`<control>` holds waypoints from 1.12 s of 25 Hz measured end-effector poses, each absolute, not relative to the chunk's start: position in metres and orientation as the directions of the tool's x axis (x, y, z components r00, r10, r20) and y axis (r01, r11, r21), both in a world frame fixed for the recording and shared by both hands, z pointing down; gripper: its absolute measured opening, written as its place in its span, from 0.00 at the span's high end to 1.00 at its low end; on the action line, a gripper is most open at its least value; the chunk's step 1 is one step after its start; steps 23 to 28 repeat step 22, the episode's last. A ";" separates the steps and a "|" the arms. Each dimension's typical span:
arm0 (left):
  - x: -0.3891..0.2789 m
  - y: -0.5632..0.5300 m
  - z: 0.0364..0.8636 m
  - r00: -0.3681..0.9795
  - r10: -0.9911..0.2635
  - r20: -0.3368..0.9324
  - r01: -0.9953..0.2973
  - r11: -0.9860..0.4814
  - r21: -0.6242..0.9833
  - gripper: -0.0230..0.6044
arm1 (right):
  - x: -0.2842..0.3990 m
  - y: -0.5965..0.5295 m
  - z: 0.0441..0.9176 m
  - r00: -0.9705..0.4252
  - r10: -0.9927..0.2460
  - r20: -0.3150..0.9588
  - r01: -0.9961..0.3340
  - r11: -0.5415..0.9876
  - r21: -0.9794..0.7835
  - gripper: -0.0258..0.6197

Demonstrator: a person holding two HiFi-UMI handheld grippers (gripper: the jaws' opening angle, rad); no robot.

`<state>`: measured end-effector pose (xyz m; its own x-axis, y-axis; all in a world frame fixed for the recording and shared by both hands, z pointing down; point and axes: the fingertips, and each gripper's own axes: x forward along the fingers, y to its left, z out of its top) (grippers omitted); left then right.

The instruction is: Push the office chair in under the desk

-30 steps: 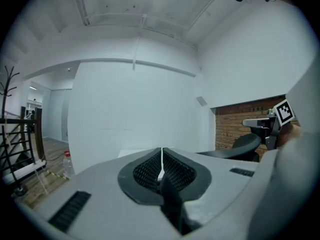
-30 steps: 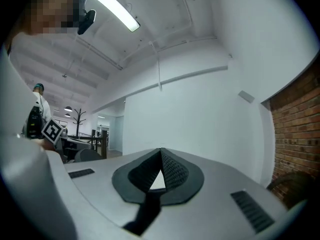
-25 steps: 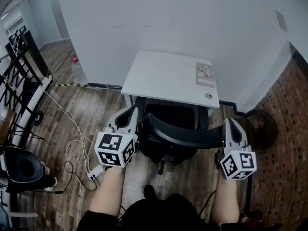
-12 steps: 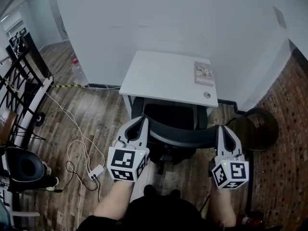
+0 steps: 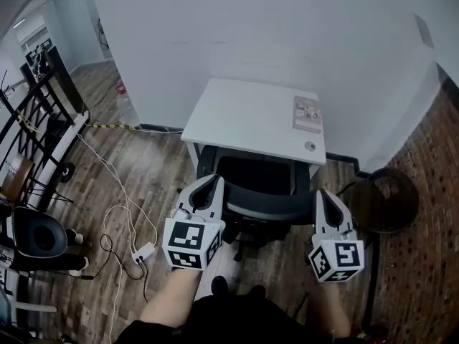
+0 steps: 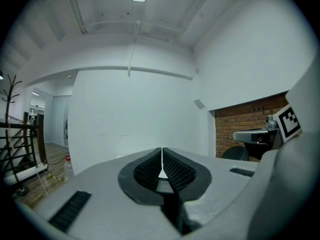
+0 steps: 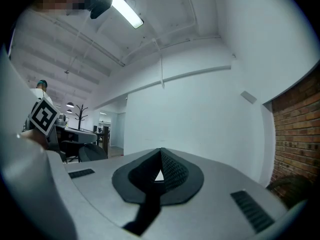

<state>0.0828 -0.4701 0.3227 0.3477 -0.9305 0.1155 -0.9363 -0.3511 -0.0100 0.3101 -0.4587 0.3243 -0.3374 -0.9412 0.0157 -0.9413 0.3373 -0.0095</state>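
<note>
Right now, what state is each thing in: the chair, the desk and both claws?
desk: against the wall, a booklet lying flat on top.
office chair: partly under the desk, backrest sticking out.
left claw: shut, empty, at the backrest's left end.
right claw: shut, empty, at the backrest's right end.

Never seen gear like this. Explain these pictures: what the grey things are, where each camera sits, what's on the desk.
A person holds tongs in each hand; the patterned cubes are part of them. The head view looks down from the person's head: left tongs and right tongs sit at either end of the backrest of the office chair, facing a white desk carrying a printed card and a small round object. The other two pictures come from cameras riding on the tongs; both are shut, holding nothing.
</note>
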 end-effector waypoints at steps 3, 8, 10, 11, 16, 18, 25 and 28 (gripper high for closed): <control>0.077 -0.471 0.323 0.326 -0.938 0.117 -0.945 -0.328 -0.005 0.94 | 0.313 -0.458 0.324 -0.343 -0.939 0.018 -0.939 0.343 -0.009 0.96; 0.072 -0.478 0.325 0.281 -0.953 0.115 -0.958 -0.285 -0.020 0.94 | 0.315 -0.465 0.323 -0.349 -0.937 0.021 -0.937 0.350 0.003 0.96; 0.071 -0.479 0.325 0.274 -0.955 0.114 -0.960 -0.278 -0.022 0.94 | 0.315 -0.467 0.324 -0.354 -0.935 0.025 -0.935 0.355 0.004 0.96; 0.071 -0.480 0.326 0.275 -0.955 0.116 -0.960 -0.278 -0.019 0.94 | 0.314 -0.467 0.325 -0.357 -0.934 0.029 -0.934 0.357 0.003 0.96; 0.069 -0.484 0.325 0.277 -0.954 0.114 -0.960 -0.279 0.003 0.94 | 0.308 -0.472 0.330 -0.380 -0.924 0.043 -0.925 0.380 -0.010 0.96; 0.071 -0.485 0.325 0.278 -0.954 0.109 -0.960 -0.279 0.006 0.94 | 0.307 -0.474 0.331 -0.388 -0.921 0.042 -0.922 0.388 -0.009 0.96; 0.072 -0.487 0.327 0.290 -0.951 0.106 -0.957 -0.289 0.023 0.94 | 0.307 -0.477 0.332 -0.396 -0.917 0.043 -0.918 0.397 -0.005 0.96; 0.072 -0.487 0.327 0.290 -0.951 0.106 -0.957 -0.289 0.023 0.94 | 0.307 -0.477 0.332 -0.396 -0.917 0.043 -0.918 0.397 -0.005 0.96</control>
